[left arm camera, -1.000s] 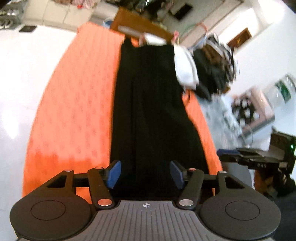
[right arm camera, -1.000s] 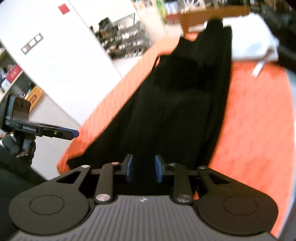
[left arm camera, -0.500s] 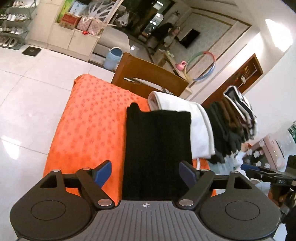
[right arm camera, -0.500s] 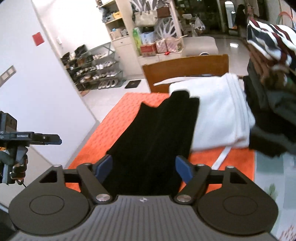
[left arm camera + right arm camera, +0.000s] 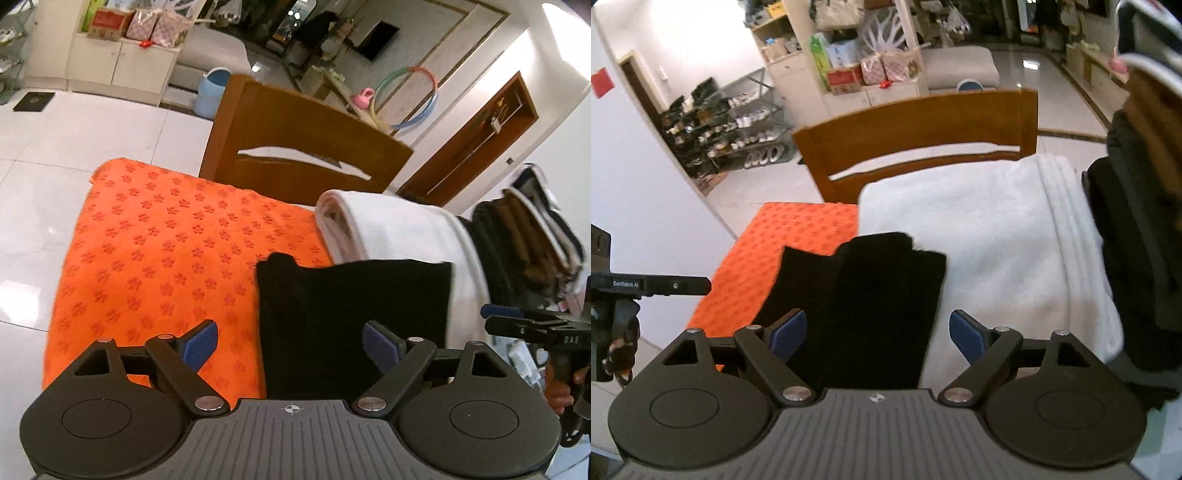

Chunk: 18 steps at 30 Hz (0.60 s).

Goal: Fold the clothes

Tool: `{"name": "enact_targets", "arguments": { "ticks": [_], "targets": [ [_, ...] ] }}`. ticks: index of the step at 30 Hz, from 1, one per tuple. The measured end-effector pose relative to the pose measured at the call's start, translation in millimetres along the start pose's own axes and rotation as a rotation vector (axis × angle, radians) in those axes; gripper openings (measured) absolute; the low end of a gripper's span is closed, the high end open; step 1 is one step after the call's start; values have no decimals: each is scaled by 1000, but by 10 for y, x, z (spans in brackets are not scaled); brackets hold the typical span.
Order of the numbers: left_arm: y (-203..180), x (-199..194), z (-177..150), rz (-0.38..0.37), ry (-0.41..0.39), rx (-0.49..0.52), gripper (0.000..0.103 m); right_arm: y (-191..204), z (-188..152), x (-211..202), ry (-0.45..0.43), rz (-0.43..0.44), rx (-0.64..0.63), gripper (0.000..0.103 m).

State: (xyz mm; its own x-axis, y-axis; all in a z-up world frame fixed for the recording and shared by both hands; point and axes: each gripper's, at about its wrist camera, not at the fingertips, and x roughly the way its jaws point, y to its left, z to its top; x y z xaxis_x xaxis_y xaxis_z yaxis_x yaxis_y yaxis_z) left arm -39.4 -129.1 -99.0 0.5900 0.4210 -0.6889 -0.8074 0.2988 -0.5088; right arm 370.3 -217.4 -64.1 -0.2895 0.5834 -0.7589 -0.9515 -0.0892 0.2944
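Observation:
A folded black garment (image 5: 351,314) lies on the orange flower-patterned cloth (image 5: 166,266), its far edge against a folded white garment (image 5: 399,236). My left gripper (image 5: 291,345) hangs open just above the black garment's near end, holding nothing. In the right wrist view the same black garment (image 5: 871,306) overlaps the white garment (image 5: 997,251), and my right gripper (image 5: 877,336) stands open over it with empty fingers. The other hand-held gripper shows at the edge of each view, as the right gripper (image 5: 535,328) and the left gripper (image 5: 646,286).
A wooden chair back (image 5: 295,155) rises behind the cloth-covered table. A pile of dark and striped clothes (image 5: 524,236) sits right of the white garment. Tiled floor (image 5: 74,129) lies to the left, with a shoe rack (image 5: 720,122) and cabinets beyond.
The long black garment now lies folded shorter. Both grippers have opened wide and drawn back and up from it. The right gripper was nearly shut a second ago.

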Motion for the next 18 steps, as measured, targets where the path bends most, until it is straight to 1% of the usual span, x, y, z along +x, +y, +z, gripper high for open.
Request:
{"name": "enact_targets", "arguments": {
  "ticks": [3, 6, 10, 13, 15, 16, 17, 18],
  "targets": [
    [73, 287, 95, -5, 17, -1, 87, -93, 92, 275, 14, -17, 25, 89],
    [99, 440, 147, -21, 24, 9, 87, -144, 138, 468, 12, -21, 52, 89],
    [128, 634, 211, -44, 32, 21, 87, -97, 169, 632, -2, -8, 46, 88],
    [121, 731, 247, -67, 33, 33, 87, -37, 201, 728, -22, -12, 25, 83],
    [111, 770, 263, -85, 32, 37, 87, -2, 207, 764, -39, -33, 1, 66],
    [113, 789, 264, -90, 32, 38, 87, 8, 199, 756, -51, -43, -10, 34],
    [115, 808, 261, -96, 33, 39, 87, 23, 183, 724, -66, -27, -19, 22],
    [117, 820, 253, -103, 30, 44, 87, 39, 167, 688, -81, -5, -28, 22]
  ]
}}
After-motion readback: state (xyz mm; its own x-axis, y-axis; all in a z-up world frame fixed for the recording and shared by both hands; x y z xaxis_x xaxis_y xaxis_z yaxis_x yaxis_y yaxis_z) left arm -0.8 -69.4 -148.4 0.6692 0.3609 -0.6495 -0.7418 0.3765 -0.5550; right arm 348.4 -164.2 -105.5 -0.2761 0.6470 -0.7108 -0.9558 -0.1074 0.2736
